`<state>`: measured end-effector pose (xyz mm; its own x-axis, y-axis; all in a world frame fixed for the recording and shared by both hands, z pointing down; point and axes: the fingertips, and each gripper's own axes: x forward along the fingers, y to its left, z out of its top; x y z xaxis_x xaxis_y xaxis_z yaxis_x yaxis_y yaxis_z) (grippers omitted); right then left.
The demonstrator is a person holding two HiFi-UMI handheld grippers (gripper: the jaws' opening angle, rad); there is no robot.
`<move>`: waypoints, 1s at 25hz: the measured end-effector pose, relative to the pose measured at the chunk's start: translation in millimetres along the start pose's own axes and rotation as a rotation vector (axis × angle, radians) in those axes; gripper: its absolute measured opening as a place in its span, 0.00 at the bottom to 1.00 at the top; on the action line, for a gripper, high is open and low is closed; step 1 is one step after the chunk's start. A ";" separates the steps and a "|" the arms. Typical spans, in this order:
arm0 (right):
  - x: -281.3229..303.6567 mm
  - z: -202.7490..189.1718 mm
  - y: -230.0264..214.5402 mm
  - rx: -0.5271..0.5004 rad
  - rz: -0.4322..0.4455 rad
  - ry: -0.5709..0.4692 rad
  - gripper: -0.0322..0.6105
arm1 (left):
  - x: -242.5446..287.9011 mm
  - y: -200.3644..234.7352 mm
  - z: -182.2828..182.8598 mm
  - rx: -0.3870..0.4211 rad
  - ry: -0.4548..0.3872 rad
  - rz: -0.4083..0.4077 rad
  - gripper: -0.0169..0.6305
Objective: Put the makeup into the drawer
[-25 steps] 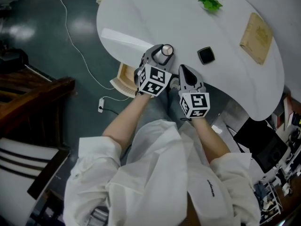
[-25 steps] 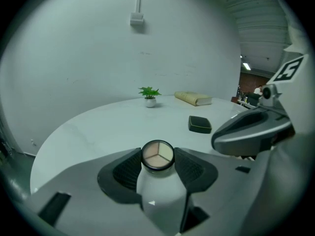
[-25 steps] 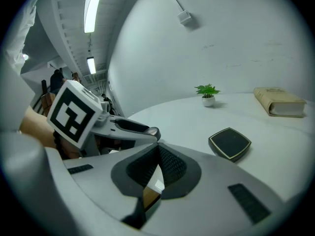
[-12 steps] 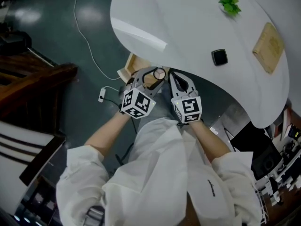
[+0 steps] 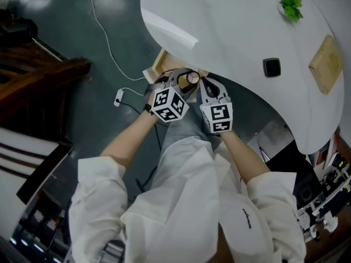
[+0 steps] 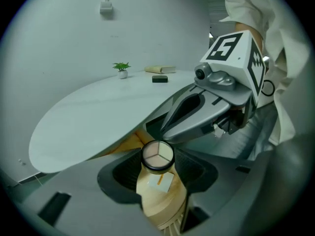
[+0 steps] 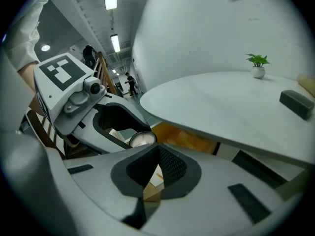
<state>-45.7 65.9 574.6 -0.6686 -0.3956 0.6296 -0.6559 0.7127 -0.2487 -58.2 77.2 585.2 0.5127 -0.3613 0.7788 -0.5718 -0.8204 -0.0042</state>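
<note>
A round makeup compact [image 6: 157,155] with a black rim and three powder shades sits between the jaws of my left gripper [image 6: 157,162], which is shut on it. In the head view the compact [image 5: 192,78] and left gripper [image 5: 188,79] hang over the open wooden drawer [image 5: 161,64] under the edge of the white table [image 5: 236,32]. The drawer's pale wood floor [image 6: 160,200] shows below the compact, with a white card [image 6: 162,182] lying on it. My right gripper [image 7: 156,149] is close beside the left one, its pads together and nothing between them; the compact [image 7: 142,139] shows just beyond it.
On the table stand a small black block [image 5: 272,67], a green plant [image 5: 291,5] and a pale wooden board [image 5: 328,64]. A white cable with a plug [image 5: 118,97] trails over the dark floor. Dark wooden furniture [image 5: 38,75] stands at the left.
Both grippers have come down off the tabletop and back toward me, to the open drawer under the table's edge. The compact has stayed in the left gripper. The right gripper has stayed shut.
</note>
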 end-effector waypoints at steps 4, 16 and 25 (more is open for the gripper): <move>14.9 -18.3 -13.7 0.000 -0.034 0.028 0.08 | 24.1 0.8 -8.4 0.053 0.030 -0.045 0.37; 37.9 -48.6 -36.3 0.066 -0.103 0.044 0.08 | 79.0 6.3 -40.7 0.125 0.136 -0.126 0.37; 47.4 -57.9 -43.6 0.084 -0.125 0.056 0.08 | 120.5 2.0 -67.0 0.200 0.205 -0.202 0.37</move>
<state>-28.5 49.7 657.9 -0.5607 -0.4437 0.6991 -0.7615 0.6080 -0.2248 -40.5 61.8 721.0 0.4519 -0.1031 0.8861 -0.3249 -0.9441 0.0558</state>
